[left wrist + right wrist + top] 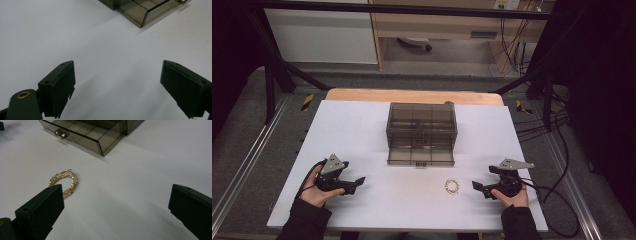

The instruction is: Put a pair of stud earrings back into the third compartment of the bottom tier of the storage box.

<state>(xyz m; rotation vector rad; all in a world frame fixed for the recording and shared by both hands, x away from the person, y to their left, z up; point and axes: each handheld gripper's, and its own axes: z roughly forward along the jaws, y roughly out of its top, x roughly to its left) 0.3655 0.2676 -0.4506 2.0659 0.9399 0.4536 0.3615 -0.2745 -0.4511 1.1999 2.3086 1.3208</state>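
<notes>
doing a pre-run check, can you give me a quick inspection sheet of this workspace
surface: white table top, bare and clean where visible
job's things: gold bracelet coiled flat on the table; smoky plastic drawer box with its bottom drawer pulled open
clutter: nothing seen
grippers: left tongs open, holding nothing; right tongs open, holding nothing, bracelet just beyond its jaws
cables: black cable trails off the right side of the table; more cables hang at the back
surroundings: black frame, grey floor, wooden desk behind
</notes>
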